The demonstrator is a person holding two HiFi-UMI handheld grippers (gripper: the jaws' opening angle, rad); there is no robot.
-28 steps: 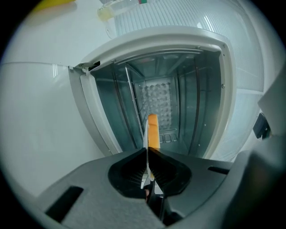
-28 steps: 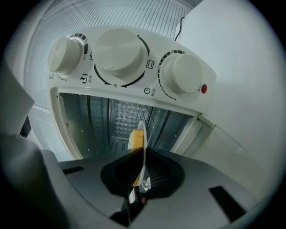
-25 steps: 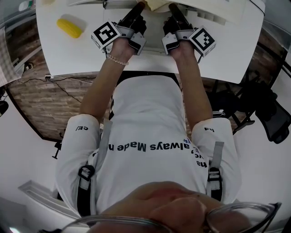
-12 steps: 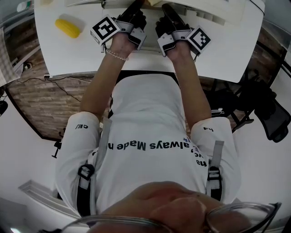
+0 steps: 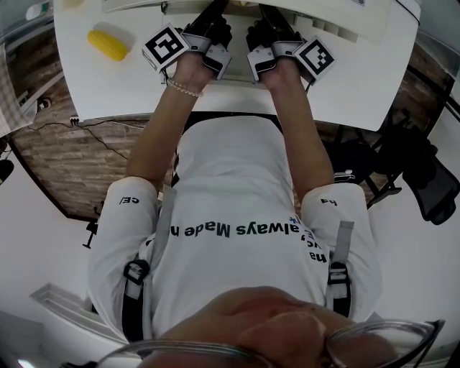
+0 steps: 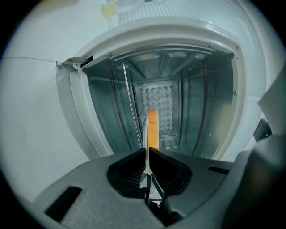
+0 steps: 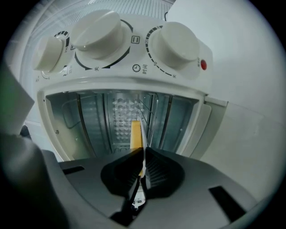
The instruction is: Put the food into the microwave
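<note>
The white microwave [image 6: 178,49] stands open, its grey metal cavity [image 6: 187,107] right ahead in both gripper views. A thin white plate [image 6: 146,134], seen edge-on, carries an orange piece of food [image 6: 153,125] and reaches into the opening. My left gripper [image 6: 147,154] is shut on one rim of the plate. My right gripper [image 7: 142,156] is shut on the other rim of the plate [image 7: 141,134], beside the food [image 7: 136,134]. In the head view both grippers [image 5: 214,14] [image 5: 267,16] are side by side at the table's far edge, their tips cut off by the frame.
Two white knobs [image 7: 96,31] [image 7: 175,44] and a red lamp [image 7: 203,65] sit on the microwave's panel. Its open door [image 7: 232,134] lies beside the cavity. A yellow corn-like item [image 5: 108,43] lies at the left on the white table [image 5: 359,79]. A dark chair [image 5: 420,180] stands at the right.
Both grippers have moved forward toward the microwave and drawn a little closer together, carrying the plate further in.
</note>
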